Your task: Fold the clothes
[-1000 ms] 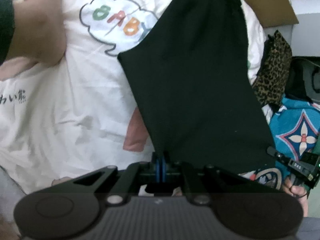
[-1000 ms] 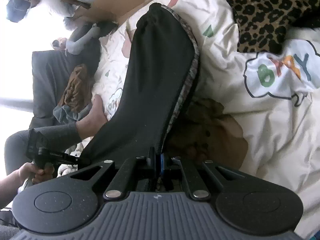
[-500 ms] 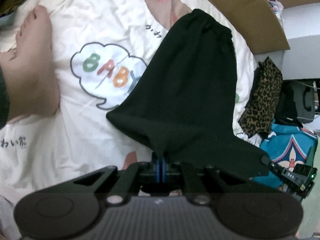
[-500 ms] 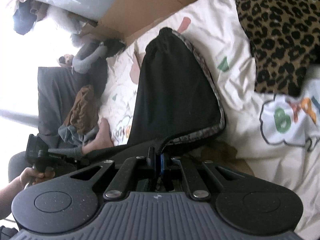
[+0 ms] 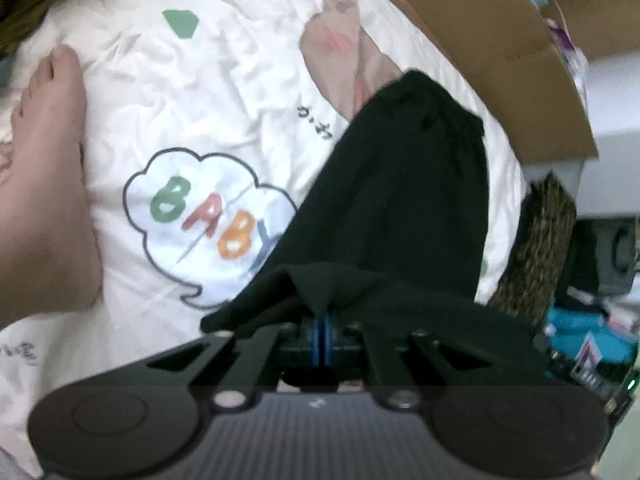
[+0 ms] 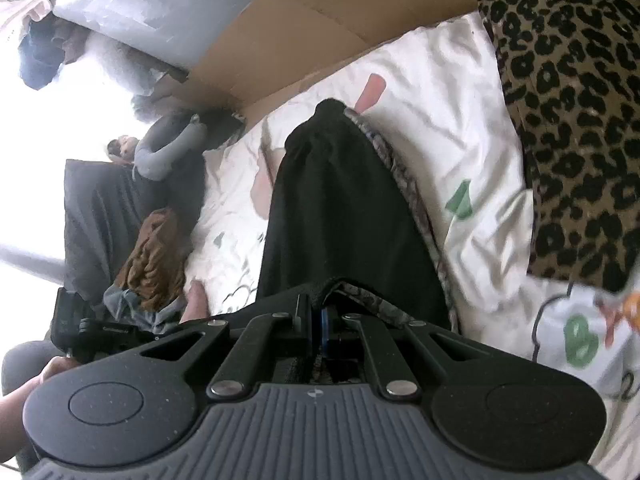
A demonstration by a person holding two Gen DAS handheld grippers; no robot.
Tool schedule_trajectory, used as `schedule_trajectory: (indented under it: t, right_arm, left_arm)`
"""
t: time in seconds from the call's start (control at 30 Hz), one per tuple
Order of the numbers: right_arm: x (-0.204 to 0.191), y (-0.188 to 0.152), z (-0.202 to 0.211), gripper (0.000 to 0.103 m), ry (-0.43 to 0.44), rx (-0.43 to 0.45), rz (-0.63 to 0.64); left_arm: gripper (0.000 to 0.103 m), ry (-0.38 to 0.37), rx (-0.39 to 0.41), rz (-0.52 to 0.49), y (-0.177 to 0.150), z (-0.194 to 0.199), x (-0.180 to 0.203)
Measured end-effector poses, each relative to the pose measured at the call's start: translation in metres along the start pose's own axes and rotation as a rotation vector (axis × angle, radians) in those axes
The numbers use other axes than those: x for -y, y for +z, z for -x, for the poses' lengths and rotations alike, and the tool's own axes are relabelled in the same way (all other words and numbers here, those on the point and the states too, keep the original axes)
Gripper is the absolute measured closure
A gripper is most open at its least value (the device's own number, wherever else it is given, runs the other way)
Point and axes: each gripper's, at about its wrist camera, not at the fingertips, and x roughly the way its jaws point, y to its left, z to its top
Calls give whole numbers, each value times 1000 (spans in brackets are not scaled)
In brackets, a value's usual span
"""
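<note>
The fold is under way: both grippers have the near end of the black garment point(image 5: 400, 208) pinched and lifted off the bed point(image 5: 224, 92), apparently to carry it over the far part. The left gripper point(image 5: 322, 322) has its jaws closed tight on a tented peak of the black cloth. The right gripper point(image 6: 318, 312) is likewise clamped on the hem, where a grey patterned lining (the inside face, it seems) shows at the edge.

The garment lies lengthwise on the white printed quilt, its long axis running away from the grippers toward the far edge of the bed, where the cardboard box point(image 6: 320, 28) stands; its gathered end points at that box.

Next, I judge, the held end should travel toward the gathered end, both corners kept level so that the edges meet squarely before release.
</note>
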Motion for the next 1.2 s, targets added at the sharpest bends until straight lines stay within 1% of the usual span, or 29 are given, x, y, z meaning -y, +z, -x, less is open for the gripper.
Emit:
schedule_trajectory:
  t: [0.1,0.3,0.47,0.67,0.77,0.93,1.03,1.07,1.13,1.2]
  right_arm:
    - [6,9,-9,101,-13,22,-17]
    - [10,22,-29,101,-33,51,-27]
    - [25,29,-45,101,-40,67,-47]
    - [29,39,-56,101,-27,69,-44]
    - [34,44,-63,101,-22,67,-52]
    - [38,50,-69,101,16,96,-74]
    - [42,54,-78,100,12,99,-78]
    - [46,55,-83,100,1,89,-88]
    - [54,53,-91,97,-11,63,-117]
    - [59,49,-93,96,-9,56,-132]
  left_arm:
    - [100,-15,18,36,11,-10,-6]
    - [100,-18,42,42,27,-25,-6]
    - [100,-32,56,48,43,-40,-5]
    - [100,-27,53,34,63,-53,-3]
    - [100,-30,54,47,72,-59,-7]
    - [100,-49,65,52,86,-70,-9]
    - [100,-31,63,21,93,-83,-11]
    - [99,-19,61,-11,94,-88,-10]
    - [92,-15,43,-50,94,-97,-8]
    - [86,-31,39,-35,93,-101,-13]
